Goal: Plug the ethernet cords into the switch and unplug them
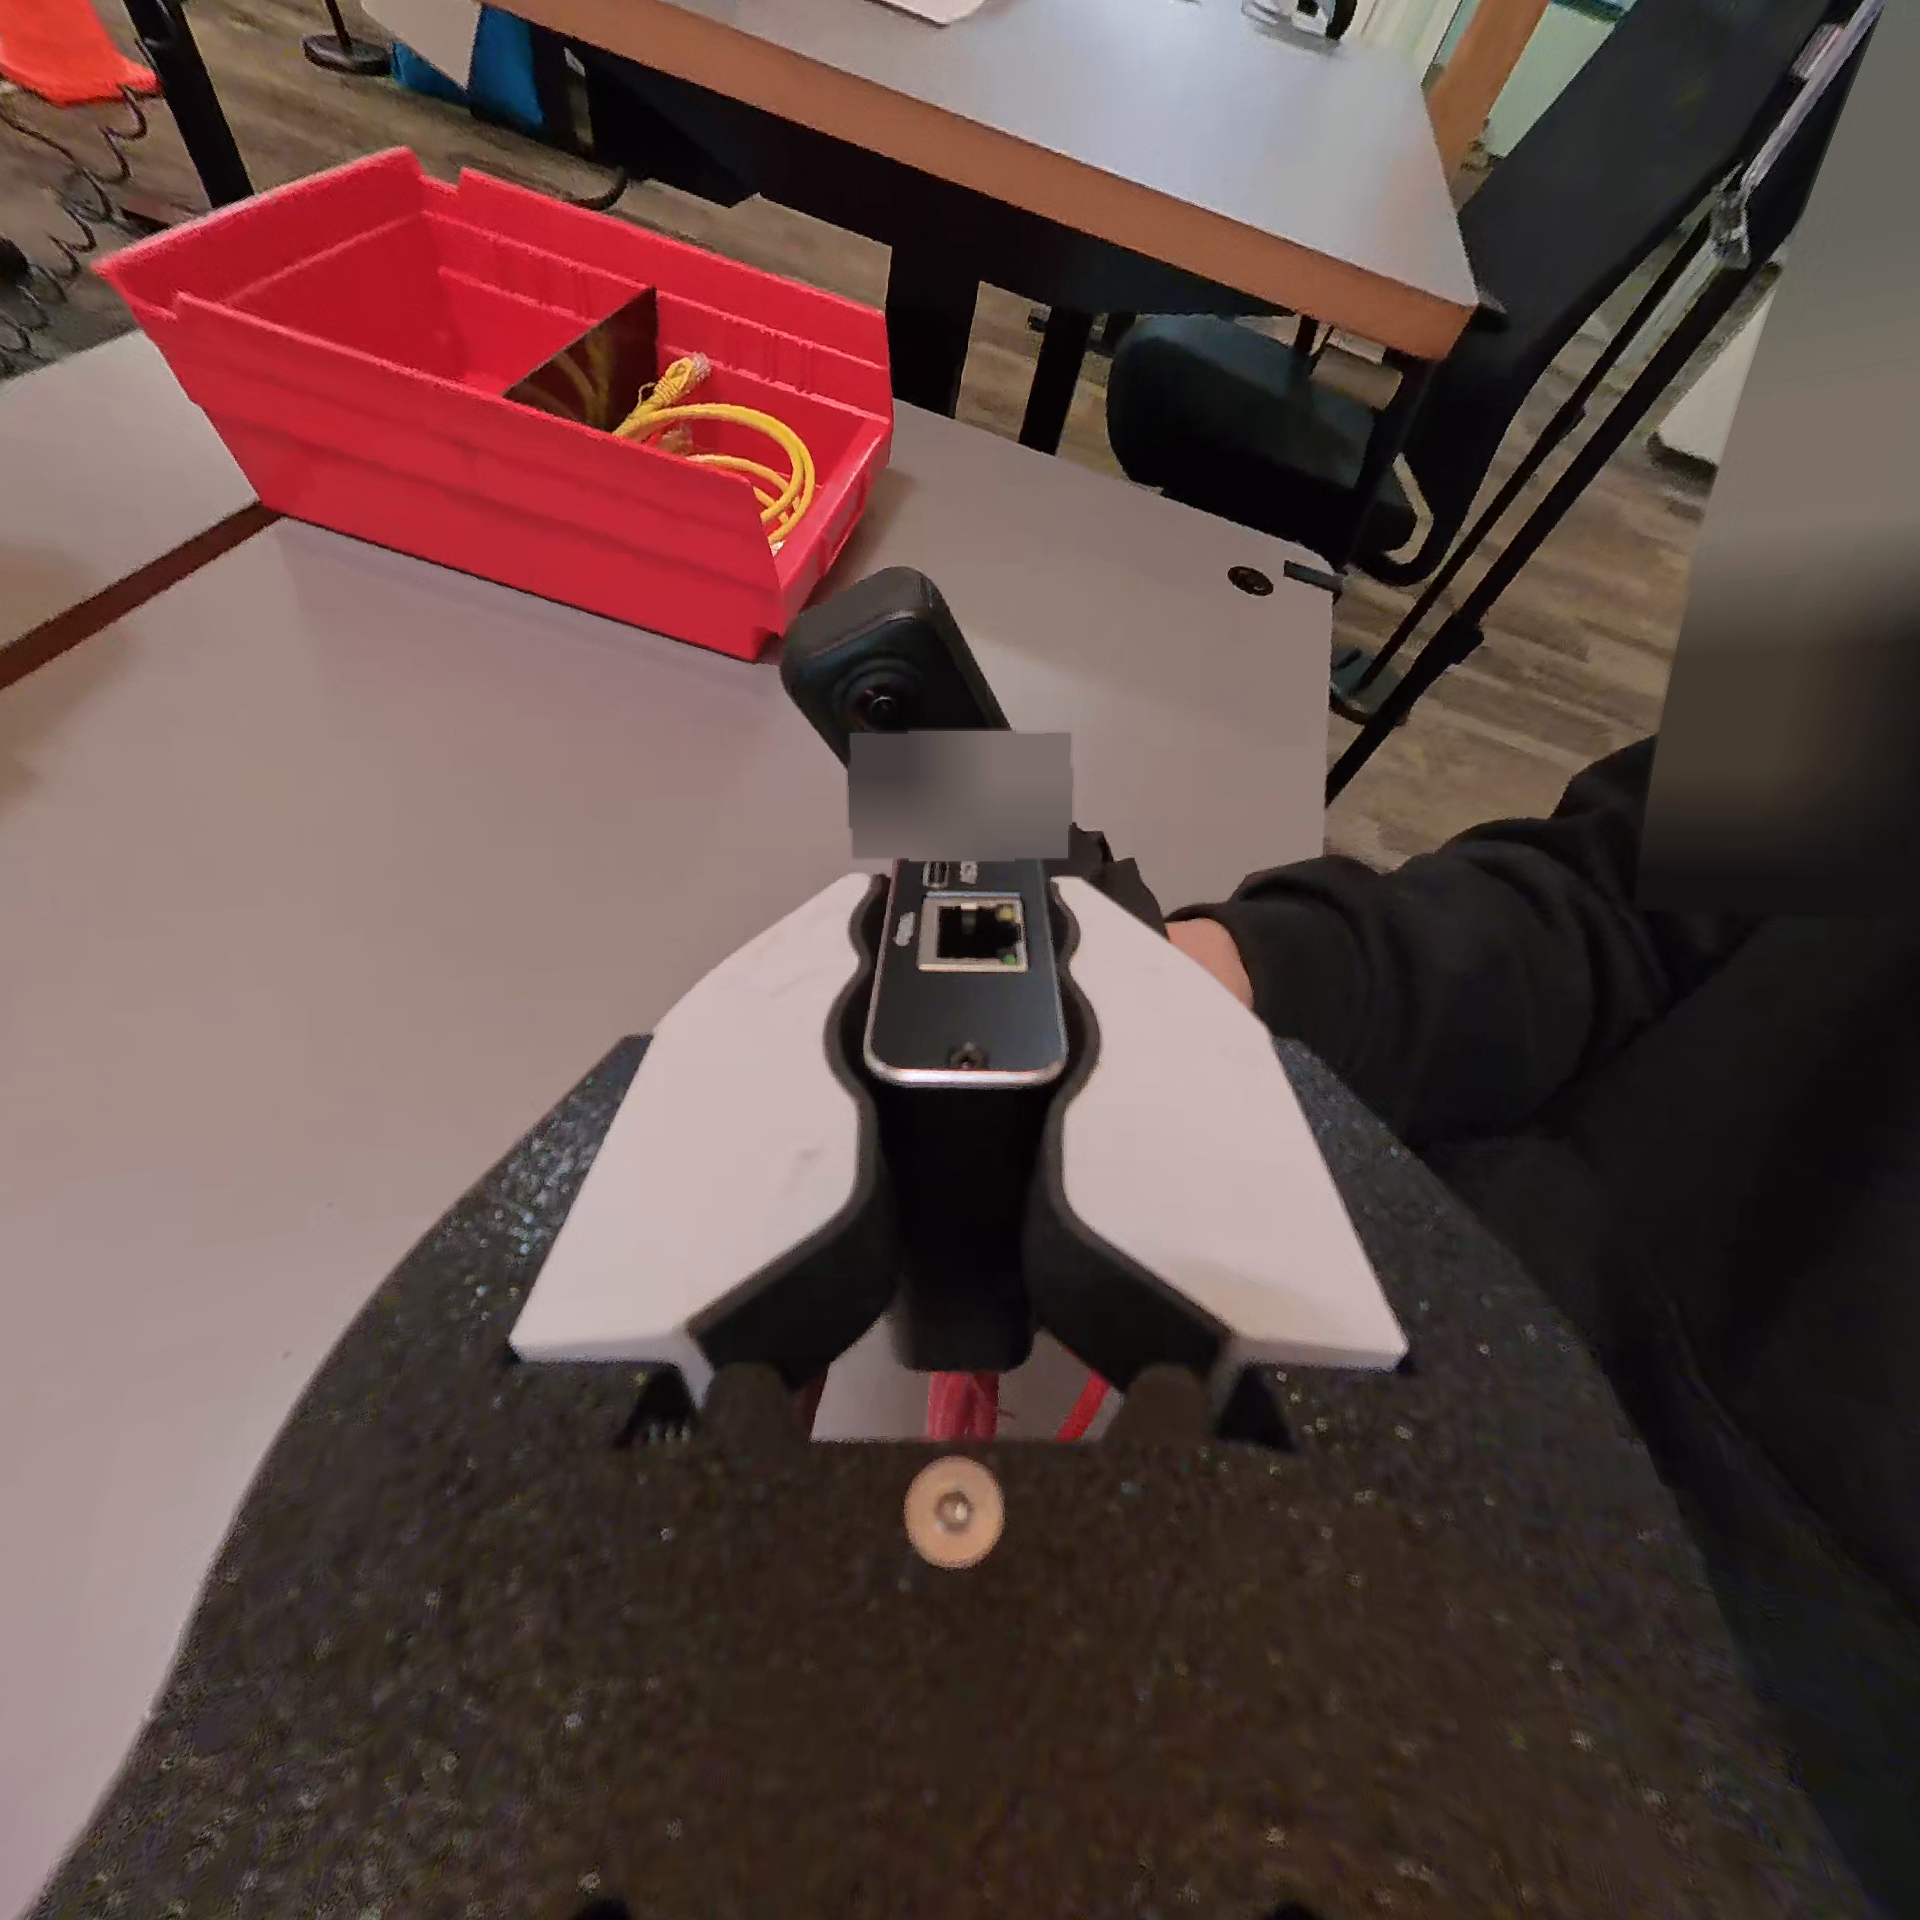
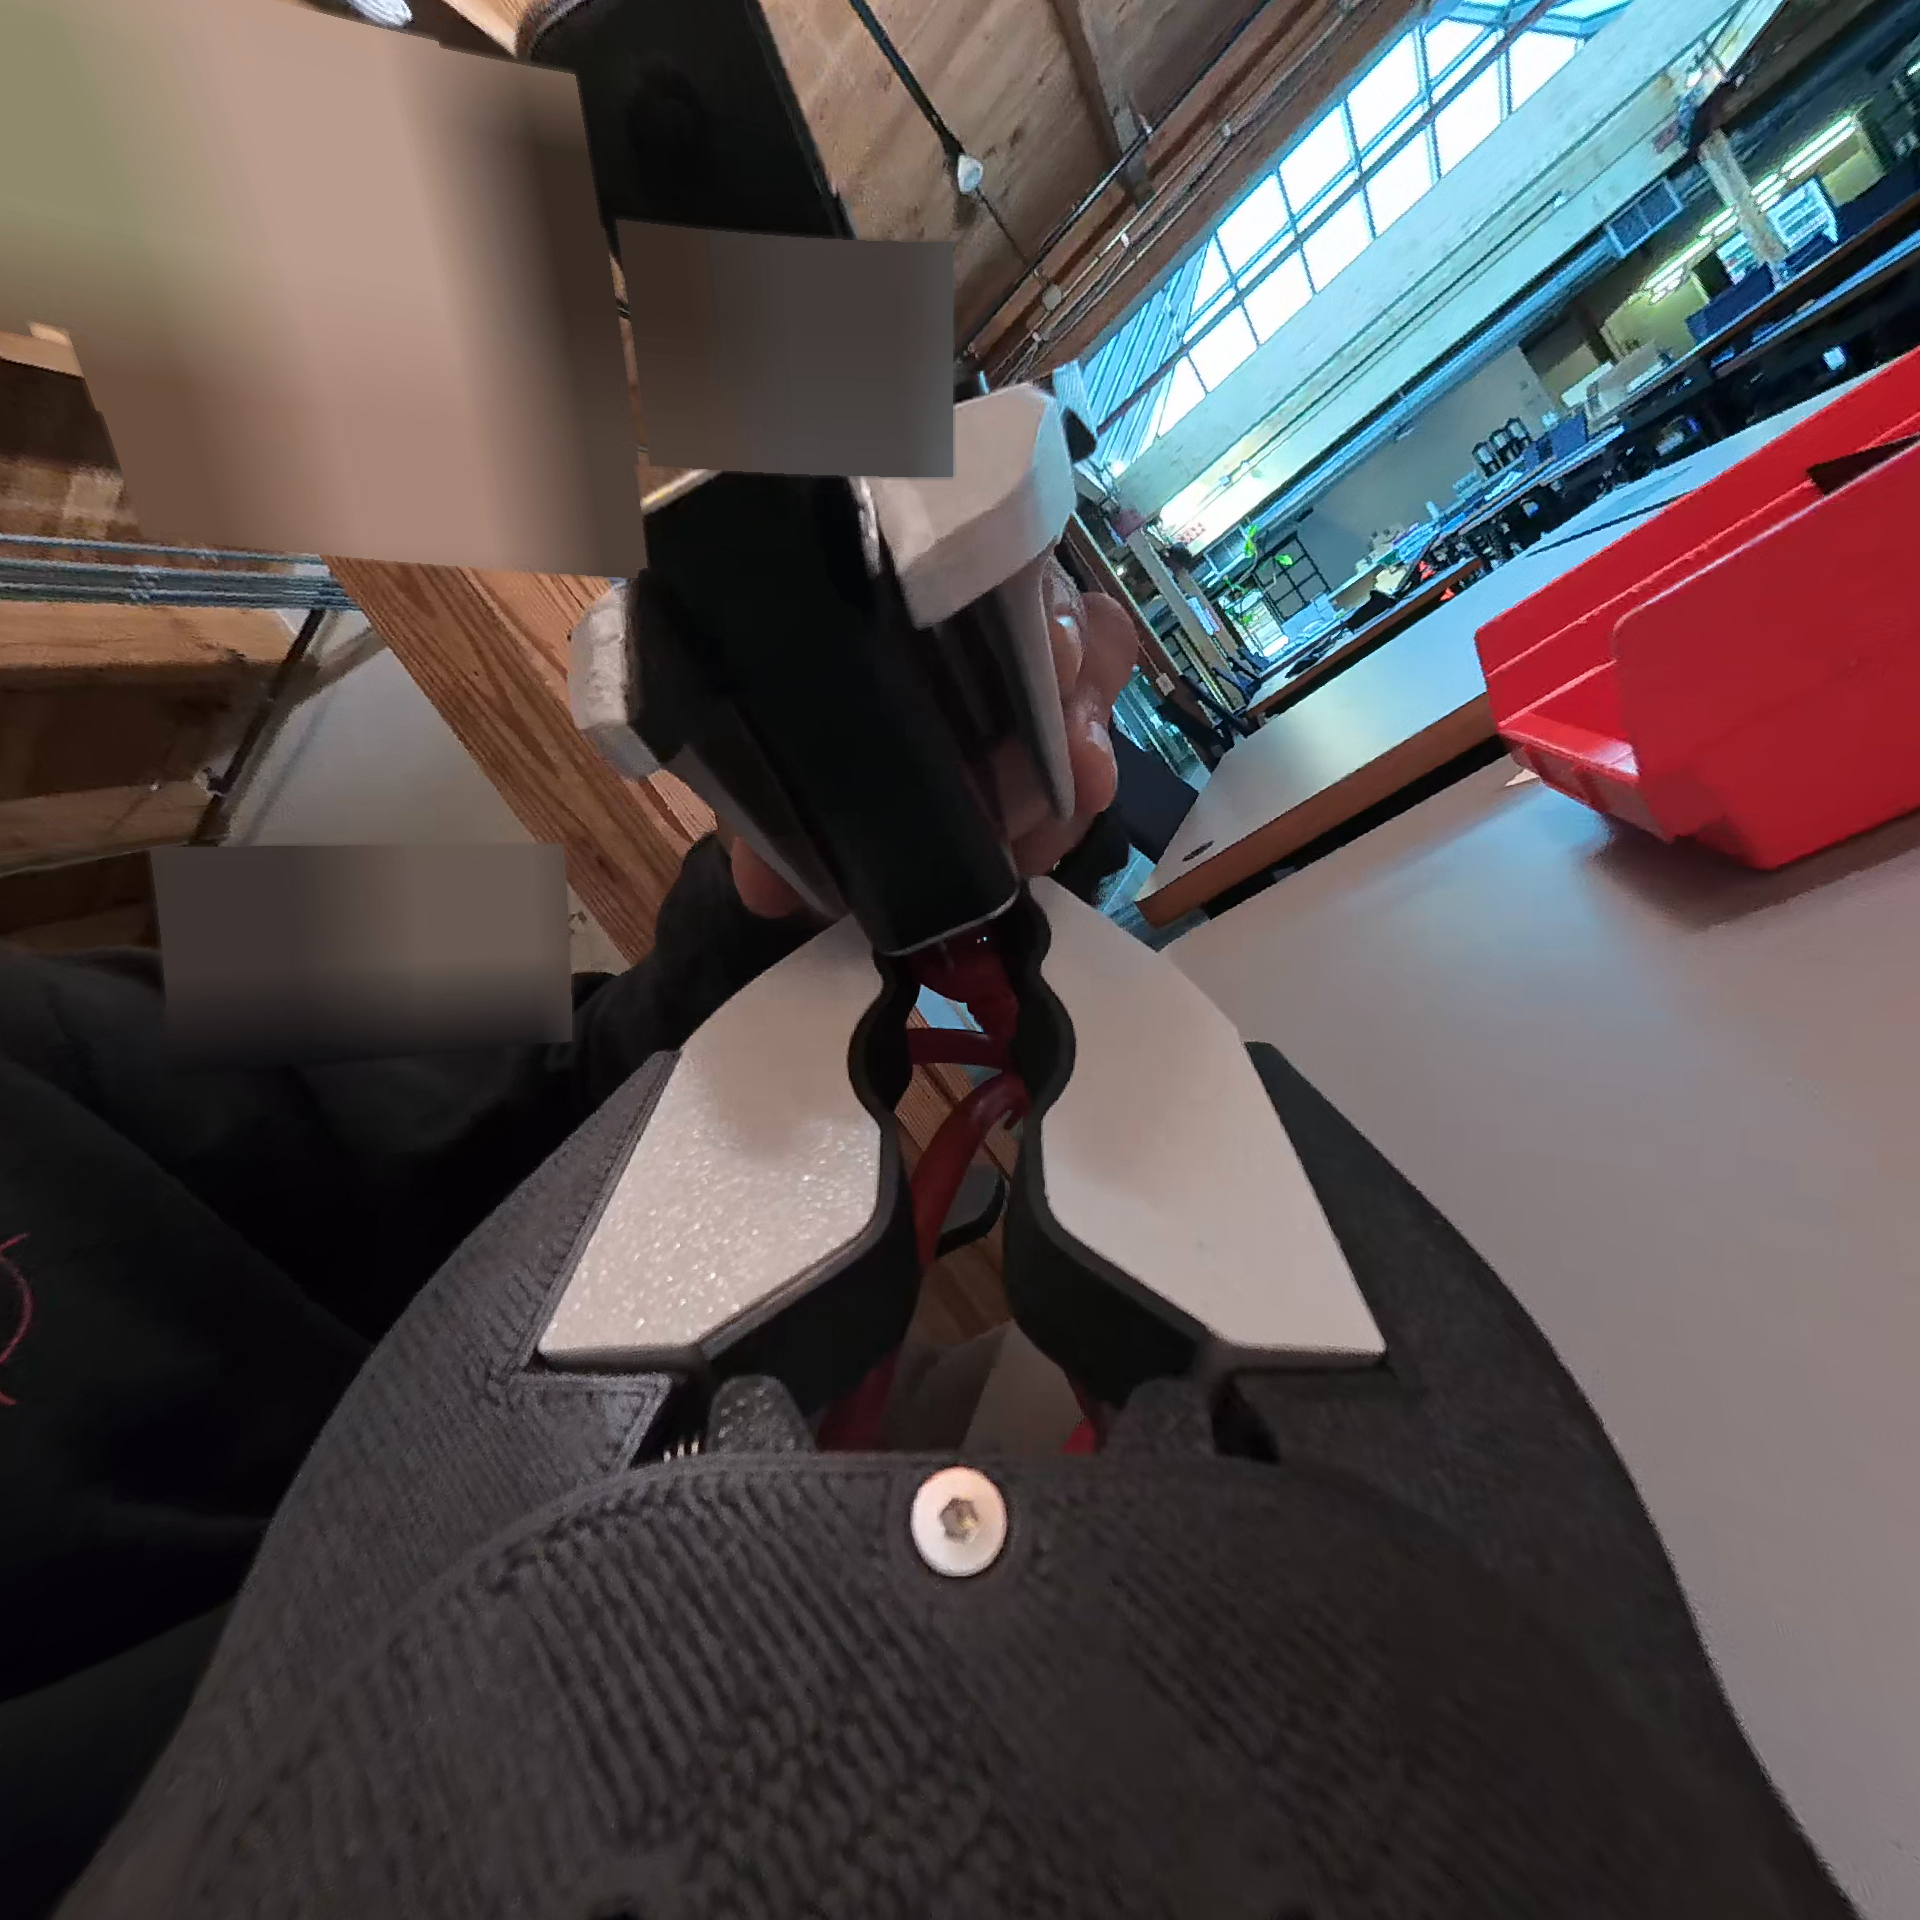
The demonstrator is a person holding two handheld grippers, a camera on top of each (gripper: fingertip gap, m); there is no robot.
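A grey counter [image 1: 416,883] is seen stretching ahead in the left wrist view, and a red bin [image 1: 343,416] is resting on its far left part, with coiled yellow cords [image 1: 727,436] lying in the right-hand compartment behind a dark divider [image 1: 592,358]. A second table [image 1: 1143,135] and a dark chair [image 1: 1247,416] are standing beyond the counter. The left gripper [image 1: 961,935] is being held above the counter with its jaws clamped on a slim black switch [image 1: 961,1039], whose end face with one open port is turned up towards the camera; red cord strands [image 1: 966,1408] are showing below it, between the bases of the jaws. Just past the switch, a black camera [image 1: 883,665] on the other gripper is seen, and a dark sleeve [image 1: 1455,987] is reaching in from the right. In the right wrist view, the right gripper [image 2: 961,956] is being held with its jaws closed on a red ethernet cord [image 2: 987,997], the plug end of which is sitting against the lower end of the switch [image 2: 862,831]; whether it is fully seated cannot be told. The switch there is gripped by the other gripper's white fingers [image 2: 977,499], and a hand [image 2: 1086,727] is partly visible behind them, while the bin [image 2: 1714,675] is lying to the right
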